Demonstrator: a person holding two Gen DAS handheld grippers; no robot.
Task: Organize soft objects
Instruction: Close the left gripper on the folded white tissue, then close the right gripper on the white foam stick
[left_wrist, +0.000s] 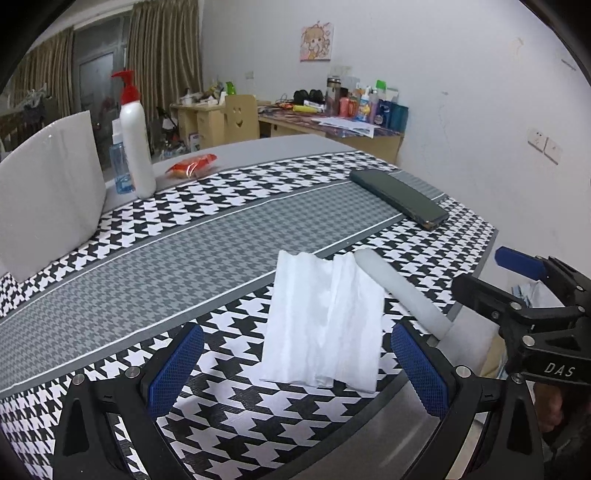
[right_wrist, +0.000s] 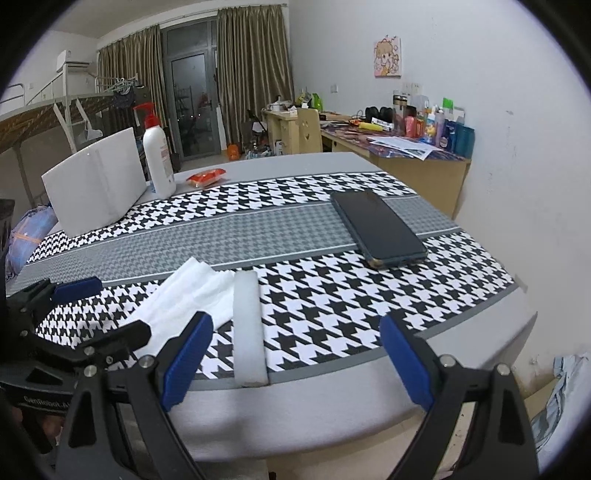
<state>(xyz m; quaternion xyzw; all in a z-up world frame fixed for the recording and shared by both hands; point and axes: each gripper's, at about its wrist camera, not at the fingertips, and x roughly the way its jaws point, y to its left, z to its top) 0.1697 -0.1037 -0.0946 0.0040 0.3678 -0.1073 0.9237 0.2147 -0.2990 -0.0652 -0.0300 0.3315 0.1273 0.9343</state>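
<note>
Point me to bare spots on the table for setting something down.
Free: the grey centre strip between the white foam block and the phone; the houndstooth patch between the foam stick and the phone. Crowded: the near-left edge, where tissue lies beside the stick, and the far-left corner with pump bottle and red packet.

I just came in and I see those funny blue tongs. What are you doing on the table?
A person holds two tongs over the checked tablecloth, tidying soft things. Both are open and hold nothing. The left tongs sit around the near end of a white tissue. The right tongs hang by a white foam stick that touches the tissue's edge. A phone lies farther back.
</note>
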